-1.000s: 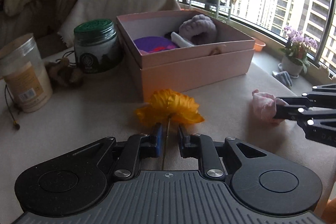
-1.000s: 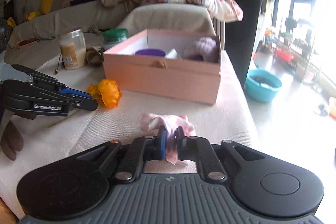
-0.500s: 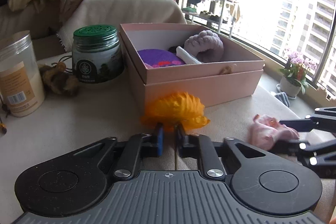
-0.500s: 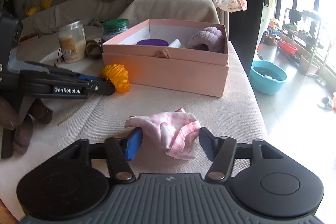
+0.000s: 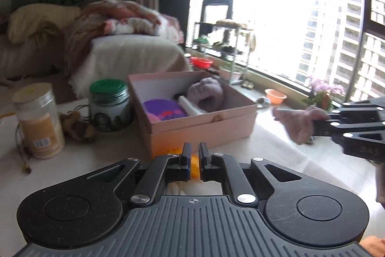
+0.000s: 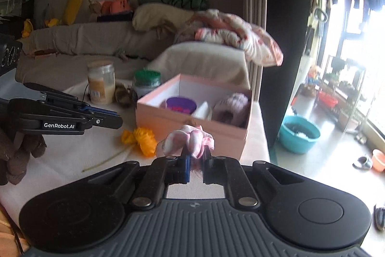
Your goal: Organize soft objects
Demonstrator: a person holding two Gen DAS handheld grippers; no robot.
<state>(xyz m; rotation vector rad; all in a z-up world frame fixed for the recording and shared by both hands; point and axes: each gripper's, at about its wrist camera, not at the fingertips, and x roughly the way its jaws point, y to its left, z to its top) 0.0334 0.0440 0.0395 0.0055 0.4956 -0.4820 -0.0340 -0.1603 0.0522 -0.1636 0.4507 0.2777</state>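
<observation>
An open pink box (image 5: 199,127) (image 6: 192,123) on the table holds a purple item (image 5: 163,108), a white piece and a mauve fluffy scrunchie (image 5: 207,93). My right gripper (image 6: 195,157) is shut on a pink-and-white cloth (image 6: 190,141), lifted above the table just before the box; the cloth also shows in the left wrist view (image 5: 298,122). My left gripper (image 5: 195,157) is shut and raised above the table. An orange fabric flower (image 6: 142,140) with a stem lies on the table below it, separate from the fingers; a bit of orange (image 5: 195,166) shows between them.
A green-lidded jar (image 5: 109,107), a tall clear jar (image 5: 39,121) and a small brown item (image 5: 77,127) stand left of the box. A sofa with blankets (image 5: 115,23) is behind. The table's right edge (image 6: 262,143) drops to the floor with a teal basin (image 6: 299,134).
My right gripper closed on the pink cloth and lifted it toward the box. My left gripper rose away from the flower, which stays on the table.
</observation>
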